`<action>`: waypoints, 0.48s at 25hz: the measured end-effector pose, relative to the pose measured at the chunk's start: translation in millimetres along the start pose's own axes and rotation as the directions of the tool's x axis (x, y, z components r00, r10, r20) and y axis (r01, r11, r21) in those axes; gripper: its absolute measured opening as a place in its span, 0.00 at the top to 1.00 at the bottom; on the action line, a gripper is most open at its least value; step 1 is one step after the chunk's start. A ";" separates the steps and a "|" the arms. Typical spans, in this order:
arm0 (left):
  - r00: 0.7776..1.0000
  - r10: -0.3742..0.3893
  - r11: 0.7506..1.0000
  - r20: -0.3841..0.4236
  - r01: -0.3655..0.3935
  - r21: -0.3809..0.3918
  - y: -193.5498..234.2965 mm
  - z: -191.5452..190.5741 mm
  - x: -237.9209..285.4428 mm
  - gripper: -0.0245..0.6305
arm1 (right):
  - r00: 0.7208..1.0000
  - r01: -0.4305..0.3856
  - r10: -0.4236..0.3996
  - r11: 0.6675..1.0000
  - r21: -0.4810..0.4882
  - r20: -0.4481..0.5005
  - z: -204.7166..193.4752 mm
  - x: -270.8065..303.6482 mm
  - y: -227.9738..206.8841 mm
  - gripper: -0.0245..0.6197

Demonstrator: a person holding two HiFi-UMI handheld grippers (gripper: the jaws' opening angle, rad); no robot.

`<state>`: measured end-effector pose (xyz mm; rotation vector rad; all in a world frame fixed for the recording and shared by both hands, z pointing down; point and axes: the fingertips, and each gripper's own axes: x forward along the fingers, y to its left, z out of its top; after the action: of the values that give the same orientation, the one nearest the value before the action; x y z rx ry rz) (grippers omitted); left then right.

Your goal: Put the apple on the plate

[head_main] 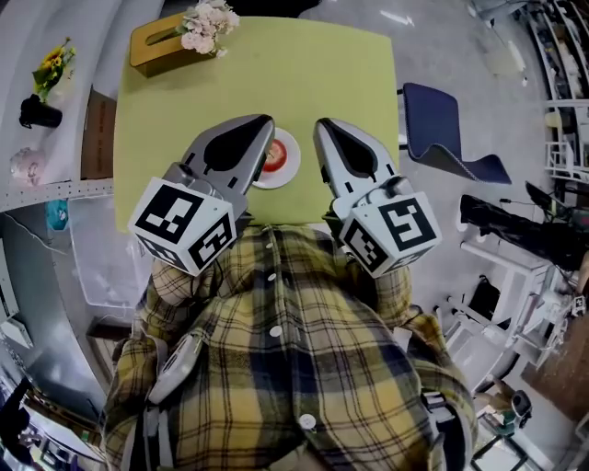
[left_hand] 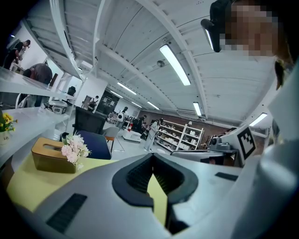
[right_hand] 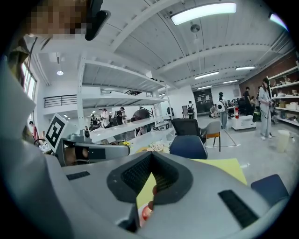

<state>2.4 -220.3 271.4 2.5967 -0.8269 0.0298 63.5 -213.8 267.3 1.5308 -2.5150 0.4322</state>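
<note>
A red apple (head_main: 275, 156) lies on a small white plate (head_main: 291, 166) at the near edge of the yellow-green table (head_main: 304, 74). My left gripper (head_main: 266, 123) hangs just left of the plate and hides its left rim. It is shut with nothing held, its tips meeting in the left gripper view (left_hand: 152, 157). My right gripper (head_main: 323, 125) sits just right of the plate, also shut and empty. In the right gripper view its jaws (right_hand: 150, 157) meet, and the apple (right_hand: 146, 213) shows red through the gap below them.
A wooden tissue box (head_main: 156, 44) and pale pink flowers (head_main: 210, 24) stand at the table's far left corner. A blue chair (head_main: 442, 129) is to the right. A white shelf (head_main: 41, 138) with a black cup runs along the left.
</note>
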 end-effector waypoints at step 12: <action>1.000 0.022 1.000 0.000 -0.022 -0.008 1.9 -5.0 -4.7 0.95 | 0.999 -0.022 0.023 1.000 0.018 -0.025 -10.0 0.4 5.4 0.97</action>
<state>-2.0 -217.2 276.1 2.5801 -0.8543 0.0329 58.4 -208.5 275.9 1.4953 -2.5183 0.4757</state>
